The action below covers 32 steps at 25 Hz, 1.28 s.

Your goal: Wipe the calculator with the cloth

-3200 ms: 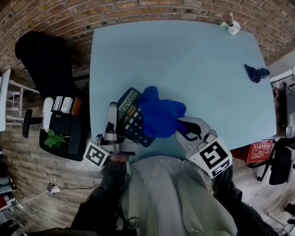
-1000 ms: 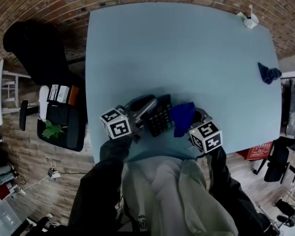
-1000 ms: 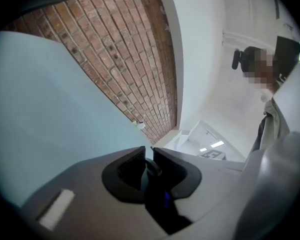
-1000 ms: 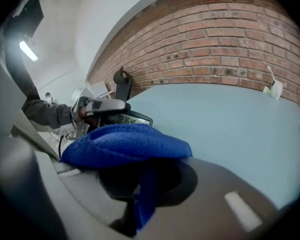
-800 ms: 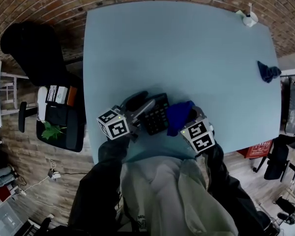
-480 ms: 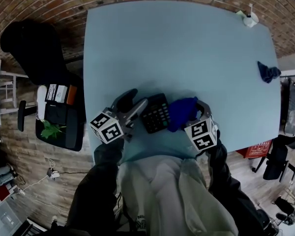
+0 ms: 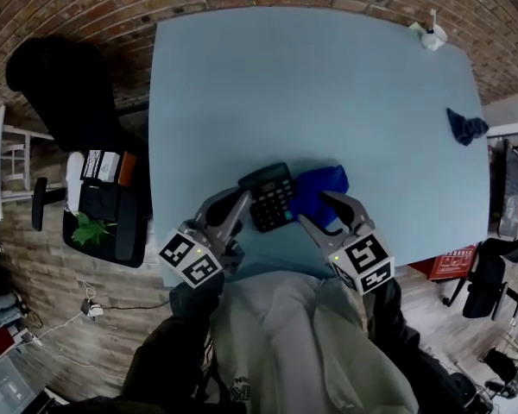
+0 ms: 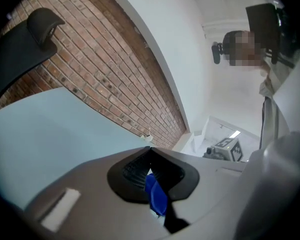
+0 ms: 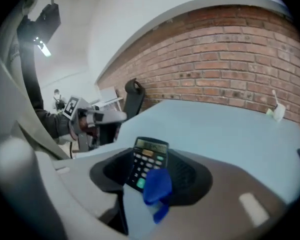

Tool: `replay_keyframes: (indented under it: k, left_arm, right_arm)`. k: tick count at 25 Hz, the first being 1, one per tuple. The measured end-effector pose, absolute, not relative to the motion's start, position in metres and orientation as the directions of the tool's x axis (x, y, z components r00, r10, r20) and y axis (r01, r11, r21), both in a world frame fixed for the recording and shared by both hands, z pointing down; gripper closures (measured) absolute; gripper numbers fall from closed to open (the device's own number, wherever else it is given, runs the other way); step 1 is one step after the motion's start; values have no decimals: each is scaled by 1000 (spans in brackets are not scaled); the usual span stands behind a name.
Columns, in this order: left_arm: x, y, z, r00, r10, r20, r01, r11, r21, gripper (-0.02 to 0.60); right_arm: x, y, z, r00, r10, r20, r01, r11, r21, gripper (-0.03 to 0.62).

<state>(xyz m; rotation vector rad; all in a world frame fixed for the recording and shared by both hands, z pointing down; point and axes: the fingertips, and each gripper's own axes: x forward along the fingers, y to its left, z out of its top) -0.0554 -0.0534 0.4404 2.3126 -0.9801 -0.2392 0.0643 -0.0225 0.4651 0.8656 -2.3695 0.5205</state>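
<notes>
The black calculator (image 7: 271,197) lies flat near the front edge of the pale blue table (image 7: 285,84), and the blue cloth (image 7: 320,191) is bunched against its right side. My left gripper (image 7: 239,205) is shut on nothing, just left of the calculator and off it. In the left gripper view its pads (image 8: 151,151) meet, and a sliver of the cloth (image 8: 156,198) shows past them. My right gripper (image 7: 326,211) hangs in front of the cloth, clear of it. Its jaws are wide apart and closing, with nothing between them. In the right gripper view the calculator (image 9: 147,160) and cloth (image 9: 157,186) lie beyond the jaws.
A second dark blue cloth (image 7: 464,126) lies at the table's right edge, and a small white object (image 7: 430,37) stands at its far right corner. Left of the table are a black office chair (image 7: 65,84) and a bag with a green plant (image 7: 93,231). A brick wall stands behind.
Both grippers have pulled back toward the person and risen off the calculator and cloth. The right jaws have spread and left the cloth on the table. The calculator lies free.
</notes>
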Motion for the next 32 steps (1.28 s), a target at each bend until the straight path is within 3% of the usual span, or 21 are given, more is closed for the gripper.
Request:
replay_keyframes:
  k: [5,12,32]
  left_arm:
    - [-46,-33,439,630,-769,111,-688,-486,539,580]
    - [-50,-4,441,620,-776,114,-689,-469,553,580]
    - [-40,5,456,641,-753,150,-679,-466,567,580]
  right_arm:
    - [10,-8,439,-711,-459,534,-607,783,-135,466]
    - [18,2,449,-664,-546,510,-715,664,-219,591]
    - [38,17,473,-610,-577,543,-767,601,-224,591]
